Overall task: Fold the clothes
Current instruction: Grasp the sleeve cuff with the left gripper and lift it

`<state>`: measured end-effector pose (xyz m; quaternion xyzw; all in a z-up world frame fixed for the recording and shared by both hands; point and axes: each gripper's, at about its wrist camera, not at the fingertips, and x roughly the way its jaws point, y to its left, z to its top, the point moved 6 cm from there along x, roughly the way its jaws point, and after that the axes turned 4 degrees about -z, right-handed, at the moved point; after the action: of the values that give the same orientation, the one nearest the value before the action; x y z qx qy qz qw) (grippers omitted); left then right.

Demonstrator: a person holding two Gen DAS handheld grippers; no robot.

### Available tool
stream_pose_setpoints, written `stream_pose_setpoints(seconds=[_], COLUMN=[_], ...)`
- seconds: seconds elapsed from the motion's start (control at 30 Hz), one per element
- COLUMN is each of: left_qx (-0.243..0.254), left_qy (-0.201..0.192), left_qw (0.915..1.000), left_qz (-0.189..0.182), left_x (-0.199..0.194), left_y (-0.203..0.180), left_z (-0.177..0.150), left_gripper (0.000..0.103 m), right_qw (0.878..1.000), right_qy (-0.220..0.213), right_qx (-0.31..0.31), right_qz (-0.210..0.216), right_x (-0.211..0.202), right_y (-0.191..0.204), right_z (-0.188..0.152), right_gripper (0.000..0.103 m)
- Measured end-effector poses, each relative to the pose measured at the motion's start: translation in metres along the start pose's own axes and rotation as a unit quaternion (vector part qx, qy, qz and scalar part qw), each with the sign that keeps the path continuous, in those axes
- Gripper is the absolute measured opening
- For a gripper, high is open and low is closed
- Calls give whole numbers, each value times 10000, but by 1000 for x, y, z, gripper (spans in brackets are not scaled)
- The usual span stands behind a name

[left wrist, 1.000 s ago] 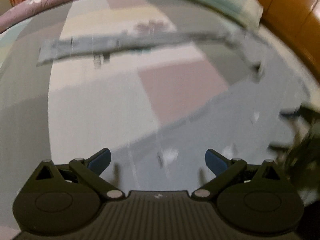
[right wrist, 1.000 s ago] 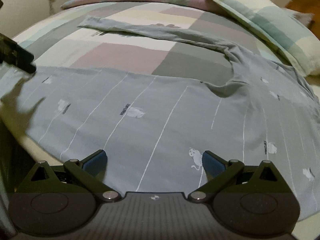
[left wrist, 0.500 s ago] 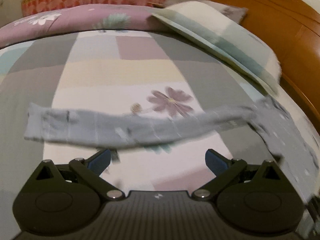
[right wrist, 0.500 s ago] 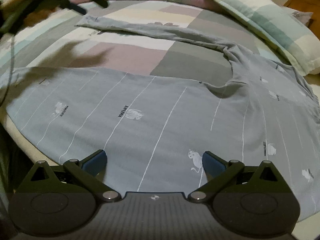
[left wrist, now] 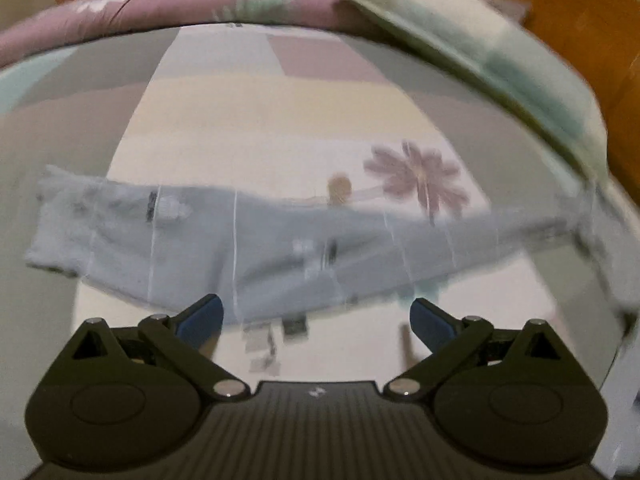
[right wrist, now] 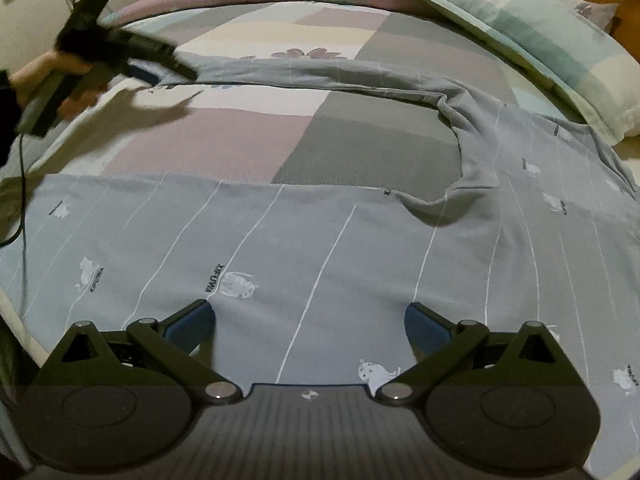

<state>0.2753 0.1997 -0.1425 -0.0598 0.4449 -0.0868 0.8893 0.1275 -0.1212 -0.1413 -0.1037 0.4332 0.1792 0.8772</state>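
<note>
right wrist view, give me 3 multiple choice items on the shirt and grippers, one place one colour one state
1. Where is the left hand-held gripper?
A. at the sleeve end
B. on the pillow
C. at the hem

2. What colour is the shirt?
A. red
B. grey-blue with white lines
C. plain black

3. What state is the right hand-held gripper in?
A. shut on the shirt
B. shut on the pillow
C. open over the shirt

Answers: 1 A, it reaches the far sleeve tip. 2 B, thin white lines cross grey-blue cloth. 3 C, its fingers stand wide apart with nothing between them.
</note>
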Motion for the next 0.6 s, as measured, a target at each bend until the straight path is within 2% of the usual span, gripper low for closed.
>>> stream_pose_setpoints(seconds=[0.03, 0.1, 0.2, 0.33, 0.5, 0.6], left_qx=[22, -131, -923, -2046, -2967, -3079], left_qy=[31, -232, -717, -1156, -1670, -1854], left_qw=[10000, 9996, 9925, 9699, 9319, 9254], left_qz=[51, -64, -364, -637, -1254, -1200], left_x=[-4, -15, -25, -23, -22, -19], left_y=[-1, 5, 32, 77, 116, 130], left_z=[-4, -5, 1, 0, 1, 4], left_gripper=[100, 100, 100, 99, 99, 92], right_qw=[10000, 10000, 9999, 9999, 9998, 9998], right_qy=[-27, -54, -78, -89, -81, -87], right_qx=[4, 6, 31, 54, 98, 109], right_qz=[-3, -22, -62, -87, -128, -148], right_x=[0, 1, 2, 3, 5, 7], right_y=[0, 0, 0, 1, 1, 2], right_z=[0, 1, 2, 2, 4, 6], right_gripper=[103, 103, 103, 103, 103, 103])
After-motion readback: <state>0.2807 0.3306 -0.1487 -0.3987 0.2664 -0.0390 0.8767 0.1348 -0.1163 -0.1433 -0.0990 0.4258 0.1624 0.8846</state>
